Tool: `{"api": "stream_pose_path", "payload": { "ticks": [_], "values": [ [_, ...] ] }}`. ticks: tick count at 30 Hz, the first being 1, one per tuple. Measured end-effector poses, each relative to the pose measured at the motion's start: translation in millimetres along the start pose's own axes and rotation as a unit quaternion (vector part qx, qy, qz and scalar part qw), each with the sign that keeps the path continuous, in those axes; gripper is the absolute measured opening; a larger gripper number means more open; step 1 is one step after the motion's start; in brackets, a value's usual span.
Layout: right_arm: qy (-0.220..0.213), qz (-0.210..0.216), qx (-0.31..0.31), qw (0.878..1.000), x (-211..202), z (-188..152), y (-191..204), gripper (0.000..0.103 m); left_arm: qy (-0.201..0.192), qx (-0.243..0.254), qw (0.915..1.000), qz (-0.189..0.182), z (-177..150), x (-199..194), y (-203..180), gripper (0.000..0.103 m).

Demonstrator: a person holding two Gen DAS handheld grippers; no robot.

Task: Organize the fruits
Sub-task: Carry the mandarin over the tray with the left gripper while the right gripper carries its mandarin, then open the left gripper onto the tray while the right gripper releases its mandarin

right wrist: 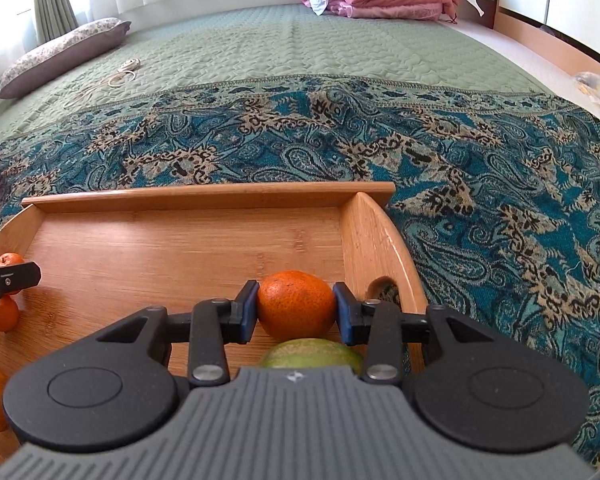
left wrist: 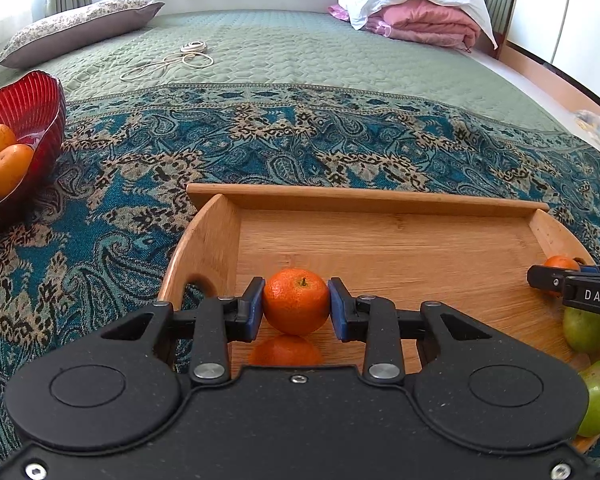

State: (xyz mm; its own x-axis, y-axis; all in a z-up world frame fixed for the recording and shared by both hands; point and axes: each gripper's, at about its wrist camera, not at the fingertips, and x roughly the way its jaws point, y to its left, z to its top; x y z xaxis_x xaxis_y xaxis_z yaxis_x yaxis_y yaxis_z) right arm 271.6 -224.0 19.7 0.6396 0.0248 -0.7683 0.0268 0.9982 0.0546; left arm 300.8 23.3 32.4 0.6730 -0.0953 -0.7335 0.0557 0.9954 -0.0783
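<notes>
My left gripper (left wrist: 296,305) is shut on a tangerine (left wrist: 296,300) over the left part of the wooden tray (left wrist: 364,200). Another orange fruit (left wrist: 286,352) lies just under it. My right gripper (right wrist: 296,306) is shut on a second tangerine (right wrist: 296,304) near the tray's right wall (right wrist: 370,240), above a green fruit (right wrist: 312,354). In the left wrist view the right gripper's finger (left wrist: 568,280) shows at the right, with two green fruits (left wrist: 588,328) beside it. A red glass bowl (left wrist: 32,100) at the far left holds several oranges (left wrist: 8,168).
The tray sits on a blue paisley blanket (left wrist: 140,208) over a green quilted bed. More orange fruit (right wrist: 2,314) lies at the tray's left side. A white cord (left wrist: 168,64), a pillow (left wrist: 72,28) and folded pink bedding (left wrist: 424,20) lie farther back.
</notes>
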Motion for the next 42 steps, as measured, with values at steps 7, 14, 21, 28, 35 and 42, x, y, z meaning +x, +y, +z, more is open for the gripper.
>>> {"api": "stream_pose_path", "payload": {
  "ticks": [7,14,21,28,35,42],
  "values": [
    [-0.001,-0.002,-0.007,1.000,0,-1,1,0.044,0.003,-0.002,1.0000,0.001,-1,4,1,0.032],
    [-0.001,0.001,-0.007,1.000,0,0,1,0.054,0.001,0.002,1.0000,0.003,-3,3,1,0.032],
    [-0.019,-0.001,-0.020,1.000,-10,-3,4,0.061,-0.012,0.001,0.9999,0.003,-4,-8,3,0.042],
    [-0.046,0.001,-0.037,0.998,-33,-6,11,0.069,-0.037,0.004,0.9993,0.004,-9,-33,4,0.053],
    [-0.089,0.015,-0.056,0.994,-66,-17,17,0.084,-0.082,0.019,0.9965,0.004,-19,-72,1,0.077],
    [-0.127,0.032,-0.069,0.989,-101,-35,22,0.090,-0.105,0.043,0.9934,-0.016,-42,-111,-8,0.088]
  ]
}}
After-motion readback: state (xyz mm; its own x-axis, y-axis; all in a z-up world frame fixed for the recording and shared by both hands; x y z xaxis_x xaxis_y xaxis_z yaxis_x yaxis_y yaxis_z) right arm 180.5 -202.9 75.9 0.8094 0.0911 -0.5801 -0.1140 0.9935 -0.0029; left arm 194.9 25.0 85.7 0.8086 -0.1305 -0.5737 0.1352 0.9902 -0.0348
